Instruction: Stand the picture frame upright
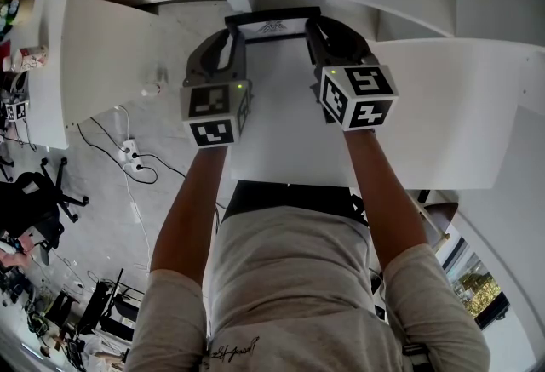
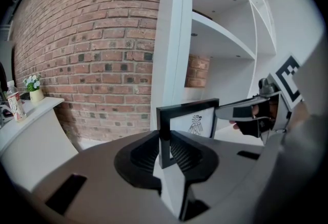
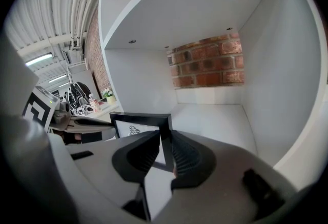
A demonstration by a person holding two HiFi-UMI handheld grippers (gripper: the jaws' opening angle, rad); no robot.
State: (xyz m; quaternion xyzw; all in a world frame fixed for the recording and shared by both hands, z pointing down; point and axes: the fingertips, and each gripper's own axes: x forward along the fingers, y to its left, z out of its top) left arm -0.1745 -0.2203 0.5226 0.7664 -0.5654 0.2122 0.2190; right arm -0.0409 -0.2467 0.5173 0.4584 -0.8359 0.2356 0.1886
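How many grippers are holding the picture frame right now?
2. The left gripper clamps the picture frame's left side; the right gripper clamps its right side.

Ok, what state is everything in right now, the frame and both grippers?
picture frame: upright, print facing the person, gripped at both side edges.
left gripper: shut on the frame's left edge.
right gripper: shut on the frame's right edge.

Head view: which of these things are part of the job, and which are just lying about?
In the job: picture frame, left gripper, right gripper.
Lying about: floor cables, office chair, bottle, potted flowers.
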